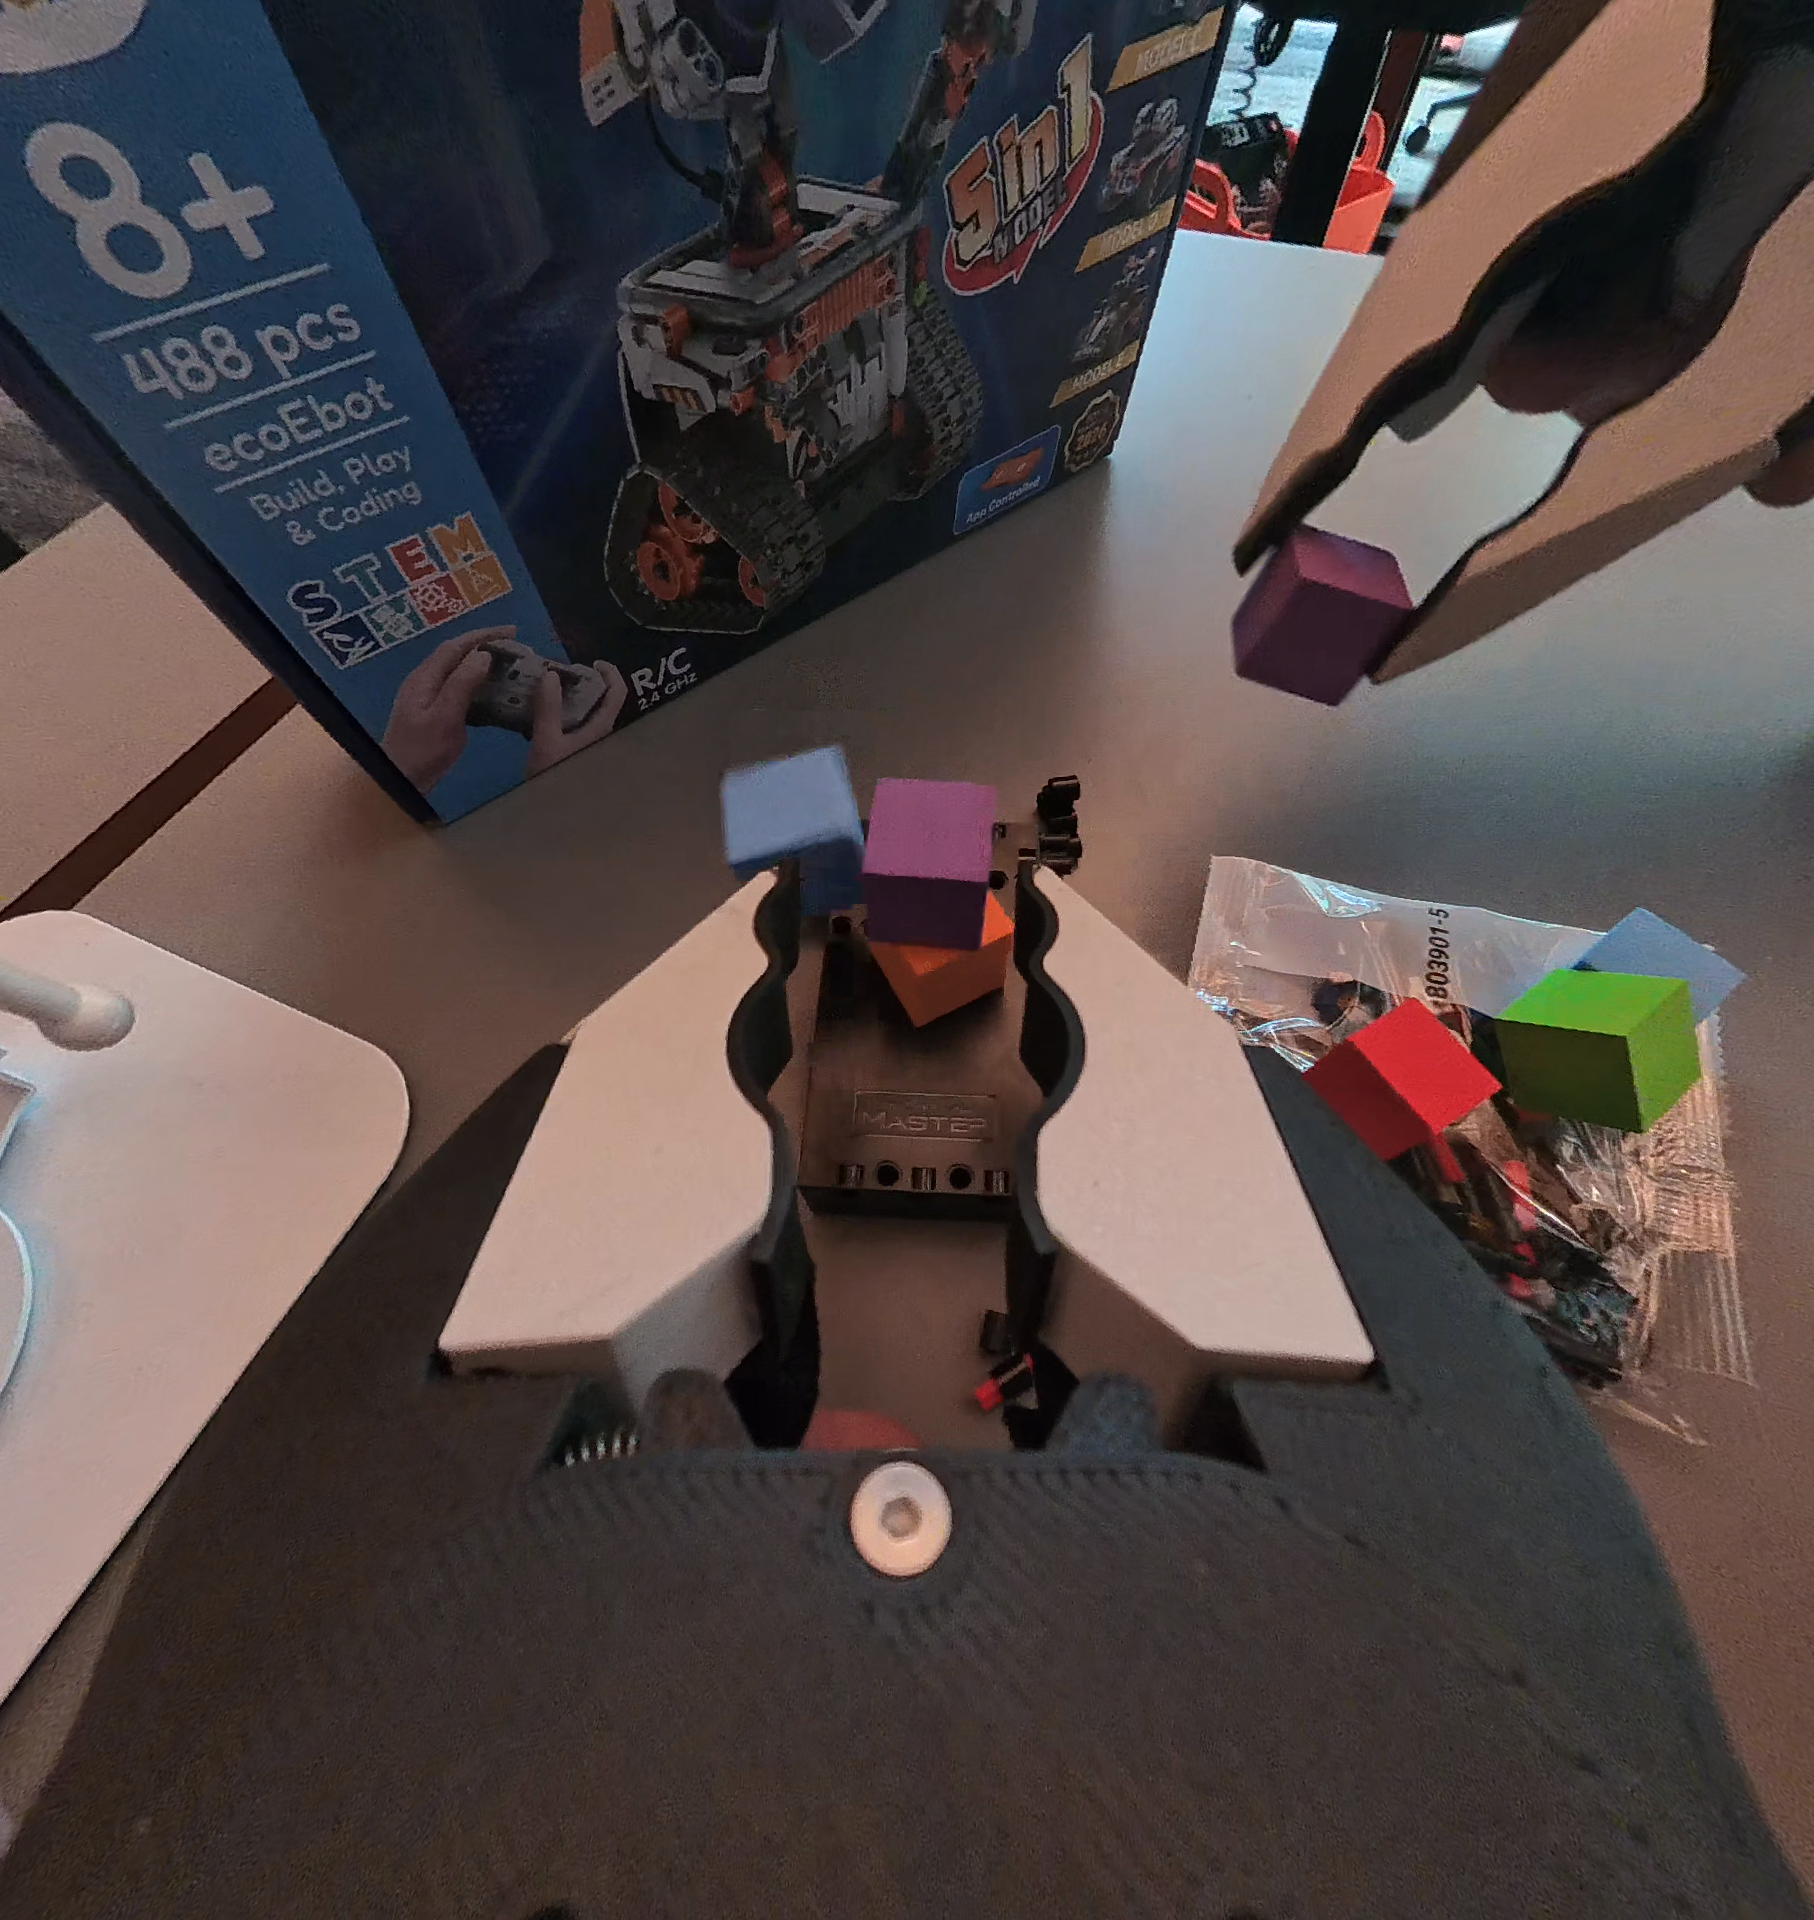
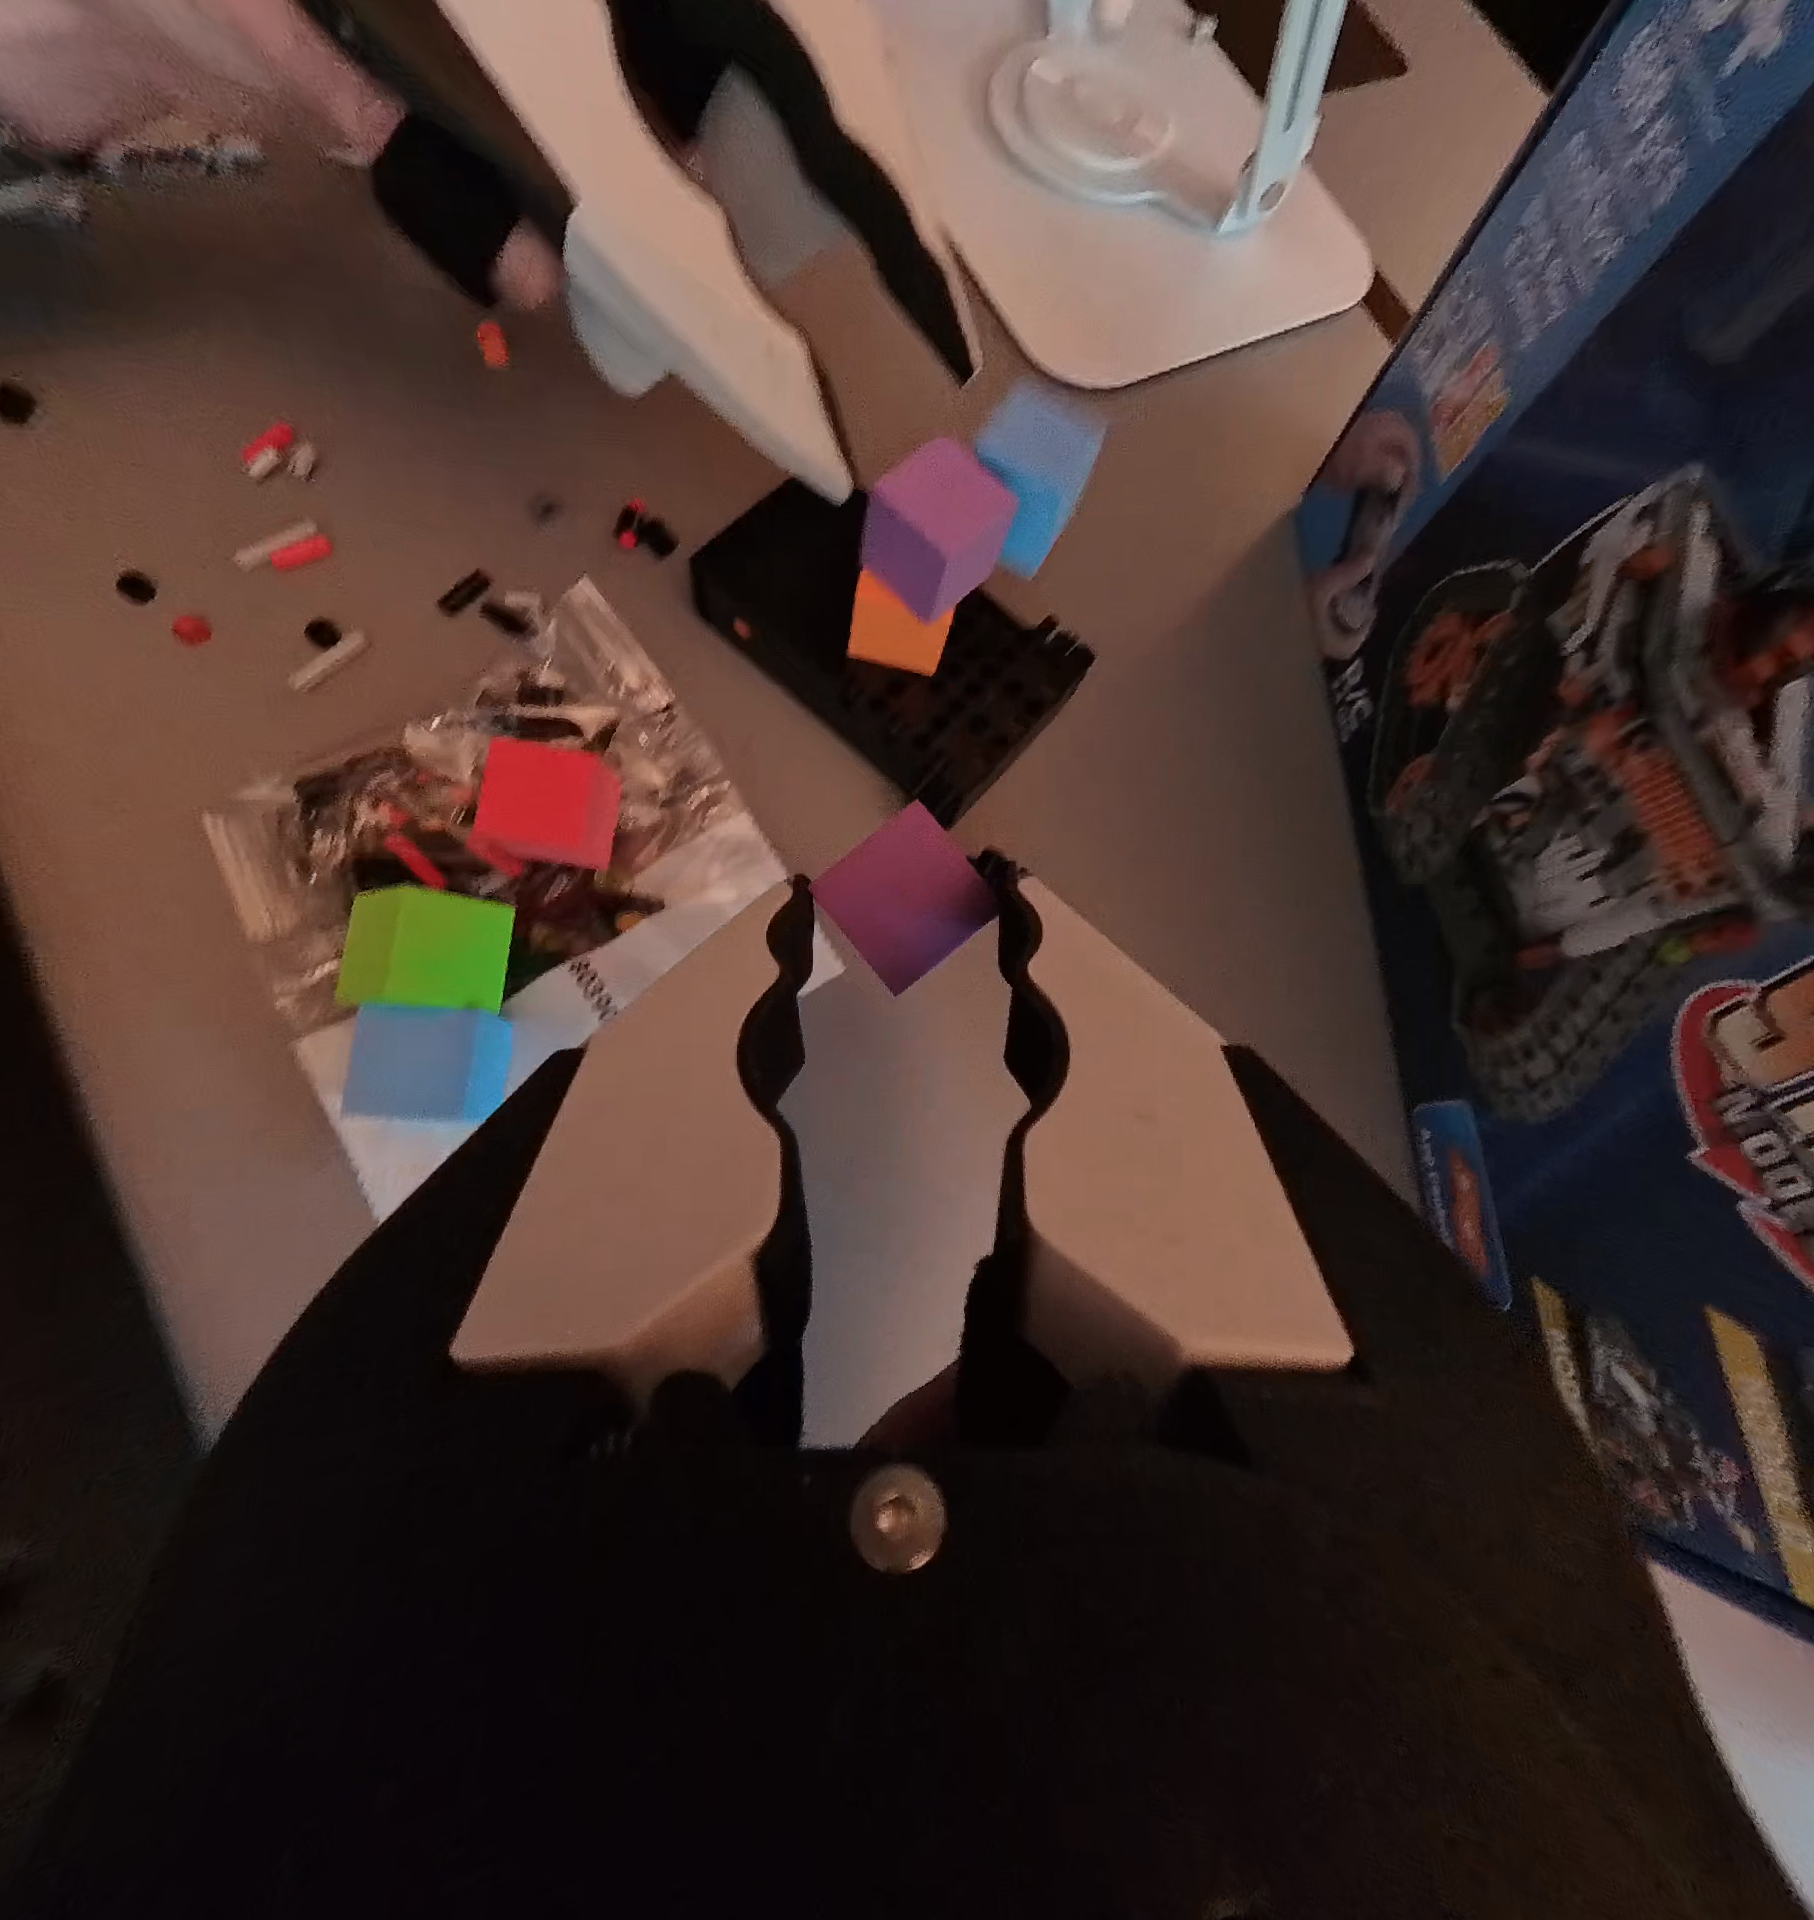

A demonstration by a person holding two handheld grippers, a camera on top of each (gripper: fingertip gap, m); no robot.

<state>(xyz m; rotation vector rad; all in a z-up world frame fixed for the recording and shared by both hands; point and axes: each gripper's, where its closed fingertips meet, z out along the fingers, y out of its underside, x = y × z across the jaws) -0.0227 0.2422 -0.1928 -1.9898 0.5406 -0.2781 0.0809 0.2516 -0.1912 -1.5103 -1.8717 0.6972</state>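
Note:
An orange cube (image 1: 944,977) sits on a black block (image 1: 913,1132), with a violet cube (image 1: 929,862) on top of it. A blurred light blue cube (image 1: 789,810) tilts against the violet cube's left side; I cannot tell what bears it. My left gripper (image 1: 908,883) is open, its fingertips either side of this stack. My right gripper (image 2: 903,899) is shut on a dark purple cube (image 2: 903,914), held above the table to the stack's right (image 1: 1318,613). The right wrist view shows the stack (image 2: 934,520) and the left gripper (image 2: 903,426) farther off.
A red cube (image 1: 1402,1070), a green cube (image 1: 1599,1049) and another blue cube (image 1: 1661,961) lie on a clear bag of parts (image 1: 1454,1195). A tall blue toy box (image 1: 467,364) stands behind the stack. A white stand base (image 1: 155,1143) is left. Small loose parts (image 2: 279,540) are scattered. Tip to tip, the grippers are about 11 centimeters apart.

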